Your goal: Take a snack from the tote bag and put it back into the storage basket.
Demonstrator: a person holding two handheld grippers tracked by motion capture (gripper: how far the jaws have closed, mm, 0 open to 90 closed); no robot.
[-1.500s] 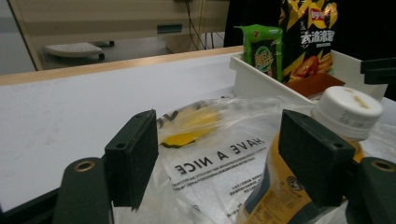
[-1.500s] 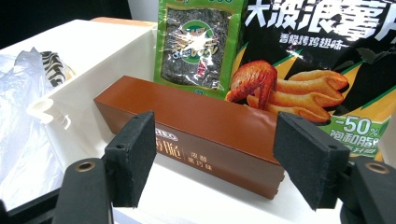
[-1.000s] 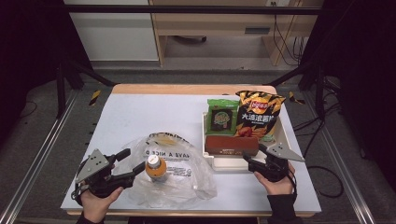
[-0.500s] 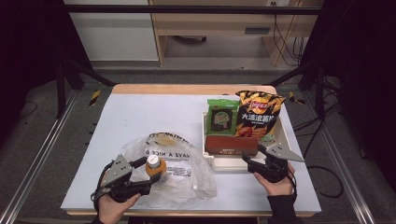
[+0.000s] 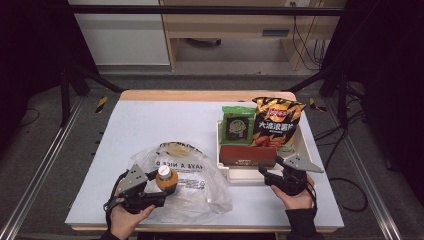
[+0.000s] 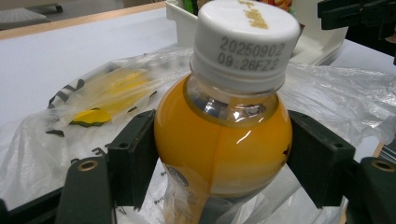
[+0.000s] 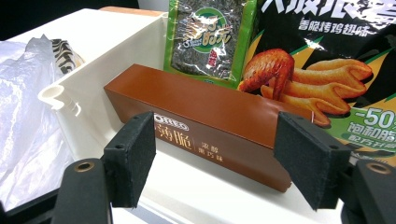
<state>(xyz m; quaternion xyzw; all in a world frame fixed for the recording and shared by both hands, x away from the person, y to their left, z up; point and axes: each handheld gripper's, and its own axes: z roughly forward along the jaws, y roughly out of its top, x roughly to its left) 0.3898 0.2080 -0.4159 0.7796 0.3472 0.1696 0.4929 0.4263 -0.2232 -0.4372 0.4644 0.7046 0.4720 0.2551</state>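
Your left gripper (image 6: pixel 219 172) has its jaws set on either side of the juice bottle (image 6: pixel 224 140), the pads at or just short of its shoulder; whether they press yet you cannot tell. The bottle stands upright on the plastic bag (image 5: pixel 200 180), near the table's front edge. Your right gripper (image 7: pixel 215 154) waits with jaws wide and empty before the brown box (image 7: pixel 205 126), which lies in the white bin (image 5: pixel 300 150) with a green packet (image 5: pixel 236 125) and a chip bag (image 5: pixel 276 122) standing behind it. The step in hand appears to be securing the bottle; next, probably, close firmly below the cap, then lift straight. The table (image 5: pixel 150 125) is white with a wooden rim, flanked by metal rails; a cabinet stands beyond.
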